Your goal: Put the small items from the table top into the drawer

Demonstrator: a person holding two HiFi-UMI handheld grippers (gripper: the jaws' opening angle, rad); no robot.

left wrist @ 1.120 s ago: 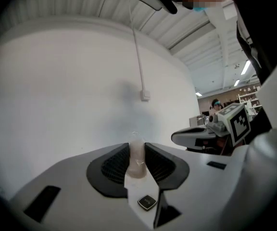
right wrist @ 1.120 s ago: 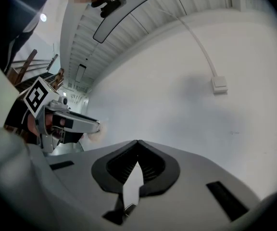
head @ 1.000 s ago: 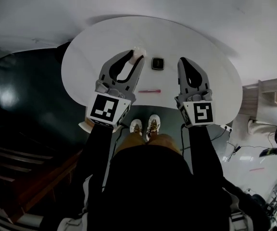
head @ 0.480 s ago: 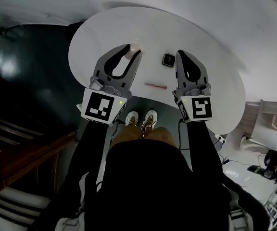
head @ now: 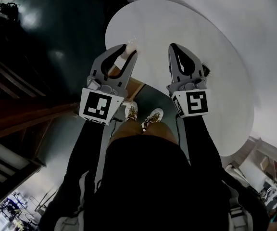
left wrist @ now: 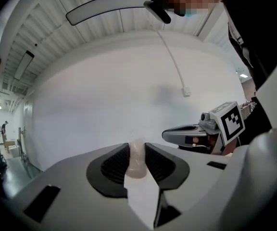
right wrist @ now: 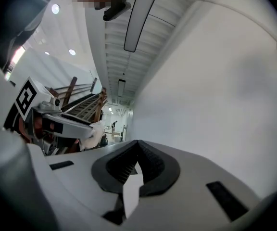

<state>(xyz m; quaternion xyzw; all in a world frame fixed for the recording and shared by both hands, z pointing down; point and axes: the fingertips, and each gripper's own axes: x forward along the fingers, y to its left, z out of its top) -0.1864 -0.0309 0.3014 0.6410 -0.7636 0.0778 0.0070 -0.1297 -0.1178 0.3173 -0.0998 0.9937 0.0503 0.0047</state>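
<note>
My left gripper [head: 128, 51] is shut on a small pale, translucent item [head: 127, 57], held over the near edge of the round white table [head: 215, 90]. In the left gripper view the item [left wrist: 137, 159] is pinched upright between the ribbed pads [left wrist: 115, 163]. My right gripper [head: 173, 47] hangs beside it over the table, jaws together with nothing in them [right wrist: 137, 146]. A small black item [head: 205, 70] peeks out from behind the right gripper. The right gripper view shows the left gripper [right wrist: 66, 121] with the pale item [right wrist: 96, 129].
A brown wooden part [head: 134, 86] shows under the table's near edge, between the grippers. The person's shoes [head: 143, 115] stand on the dark floor below. Dark wooden stairs [head: 13, 119] lie to the left. Only white wall lies ahead in both gripper views.
The view has swung, so the table now sits to the right. Both grippers stay side by side; the left keeps its pale item. The pink pen is out of sight; the black item is mostly hidden.
</note>
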